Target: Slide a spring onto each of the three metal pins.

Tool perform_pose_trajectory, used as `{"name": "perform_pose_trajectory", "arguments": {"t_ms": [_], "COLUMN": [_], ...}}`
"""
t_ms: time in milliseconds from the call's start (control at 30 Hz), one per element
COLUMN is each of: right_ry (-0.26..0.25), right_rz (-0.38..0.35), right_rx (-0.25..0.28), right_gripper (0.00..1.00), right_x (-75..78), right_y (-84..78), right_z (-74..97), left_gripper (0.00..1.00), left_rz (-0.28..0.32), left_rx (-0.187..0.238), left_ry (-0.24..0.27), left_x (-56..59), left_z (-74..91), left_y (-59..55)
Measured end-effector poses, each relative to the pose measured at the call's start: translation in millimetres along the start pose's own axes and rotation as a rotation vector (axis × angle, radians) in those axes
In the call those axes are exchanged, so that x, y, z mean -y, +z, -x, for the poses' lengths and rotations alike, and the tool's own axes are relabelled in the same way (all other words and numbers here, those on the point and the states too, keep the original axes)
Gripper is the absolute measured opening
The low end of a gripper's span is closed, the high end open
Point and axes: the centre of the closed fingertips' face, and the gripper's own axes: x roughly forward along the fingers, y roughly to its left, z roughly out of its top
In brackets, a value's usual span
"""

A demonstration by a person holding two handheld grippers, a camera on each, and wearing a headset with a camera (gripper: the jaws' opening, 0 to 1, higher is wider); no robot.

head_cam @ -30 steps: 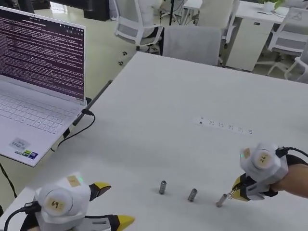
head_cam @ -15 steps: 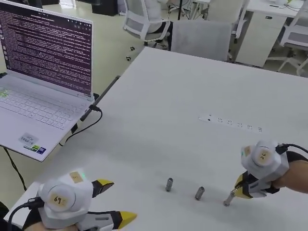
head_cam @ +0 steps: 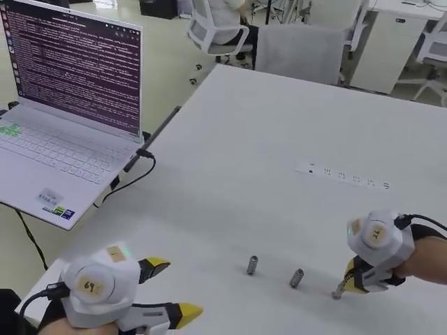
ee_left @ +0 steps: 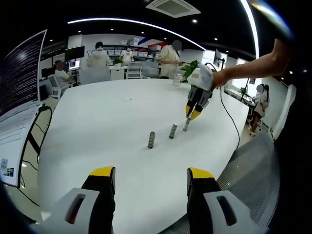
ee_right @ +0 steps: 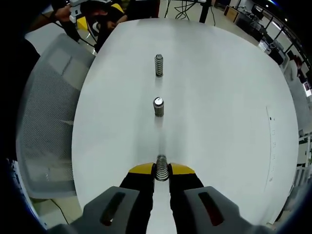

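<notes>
I have the third spring [ee_right: 161, 167] pinched in my right hand-held gripper [ee_right: 161, 172], jaws narrow around it, tip down on the counter [head_cam: 279, 132]. It is at the right end of a row. The middle spring [head_cam: 297, 278] and left spring [head_cam: 252, 264] stand upright beside it, apart. My left hand-held gripper [ee_left: 151, 173] is wide and holds nothing, near the counter's front edge. An open laptop [head_cam: 66, 105] is at far left.
</notes>
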Motion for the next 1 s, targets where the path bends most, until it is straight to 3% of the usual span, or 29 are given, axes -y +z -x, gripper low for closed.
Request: {"name": "perform_pose_trajectory", "arguments": {"t_ms": [500, 1000], "right_ry": [0.013, 0.031], "right_rz": [0.001, -0.003], "right_rx": [-0.035, -0.042], "right_gripper": [0.09, 0.10], "right_x": [-0.9, -2.4], "right_y": [-7.0, -7.0], "right_z": [-20.2, -22.5], "left_gripper": [0.55, 0.55], "left_rz": [0.015, 0.012], "left_rx": [-0.009, -0.005], "left_ry": [0.015, 0.013], "left_x": [-3.7, -3.7], "left_z": [4.5, 3.5], "left_y": [-5.4, -1.6]}}
